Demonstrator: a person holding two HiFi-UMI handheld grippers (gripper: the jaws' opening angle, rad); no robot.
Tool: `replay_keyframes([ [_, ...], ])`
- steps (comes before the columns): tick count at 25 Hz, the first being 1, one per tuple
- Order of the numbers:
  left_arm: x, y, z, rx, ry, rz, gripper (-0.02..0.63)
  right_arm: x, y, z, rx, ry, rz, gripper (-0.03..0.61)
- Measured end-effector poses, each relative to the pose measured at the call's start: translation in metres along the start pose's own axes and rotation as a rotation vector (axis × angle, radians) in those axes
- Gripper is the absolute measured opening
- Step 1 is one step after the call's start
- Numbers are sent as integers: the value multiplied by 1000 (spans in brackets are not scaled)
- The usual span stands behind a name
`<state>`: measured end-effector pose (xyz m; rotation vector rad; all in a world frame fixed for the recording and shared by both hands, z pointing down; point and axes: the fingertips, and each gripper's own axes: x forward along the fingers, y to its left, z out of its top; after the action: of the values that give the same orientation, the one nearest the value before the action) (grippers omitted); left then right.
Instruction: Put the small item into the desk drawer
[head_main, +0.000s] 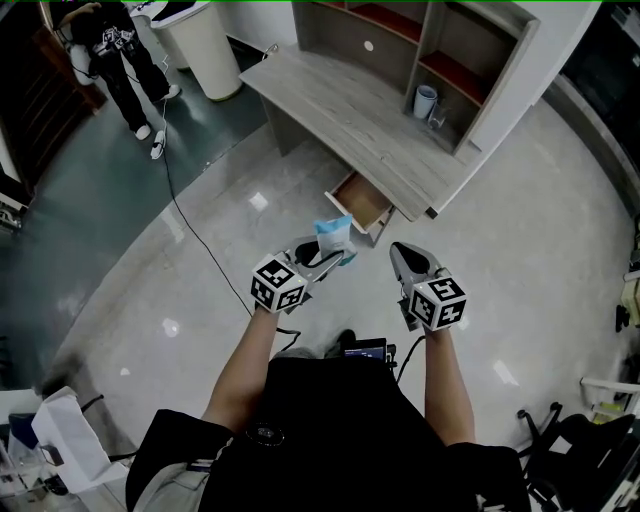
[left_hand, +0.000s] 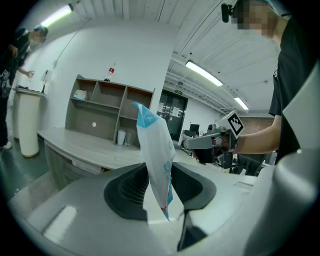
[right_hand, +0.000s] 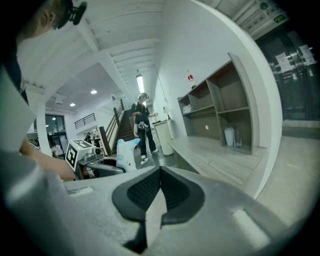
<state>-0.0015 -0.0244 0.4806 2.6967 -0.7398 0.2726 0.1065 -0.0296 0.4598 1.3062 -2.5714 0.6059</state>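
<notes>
Blue-and-white packet in left hand-held gripper, near open desk drawer.

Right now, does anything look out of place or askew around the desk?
Nothing stands out. The drawer stands open under the desk, and the packet is gripped in the left hand-held gripper.

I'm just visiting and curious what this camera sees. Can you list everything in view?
desk: one, grey wood, ahead
drawer: one, wood, open under the desk
shelf unit: one, grey, on the desk
cup: one, pale, in the shelf unit
bin: one, white, left of the desk
bystander: one, dark clothes, far left
cable: one, black, on the floor
packet: one, blue-white, in left tool
left tool: one, grey, shut on packet
right tool: one, grey, shut, empty
</notes>
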Motion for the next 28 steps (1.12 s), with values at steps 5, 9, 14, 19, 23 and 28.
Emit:
replay_keyframes([
  [5,11,6,6,4,1,17,144,4,-14,3,3,4,11,-5],
  [9,15,11,7,-6,1,29,143,9,-19,4,7,13,21,-5],
  [14,19,24,2,-21,7,27,144,22,-24,2,9,27,22,-5],
  [19,26,39,0,-31,9,9,143,33,-29,5,10,30,2,-5],
  [23,37,57,7,-30,10,-14,143,47,-41,15,11,31,-22,-5],
  [28,50,87,18,-29,16,-41,144,72,-53,28,15,32,-45,-5],
])
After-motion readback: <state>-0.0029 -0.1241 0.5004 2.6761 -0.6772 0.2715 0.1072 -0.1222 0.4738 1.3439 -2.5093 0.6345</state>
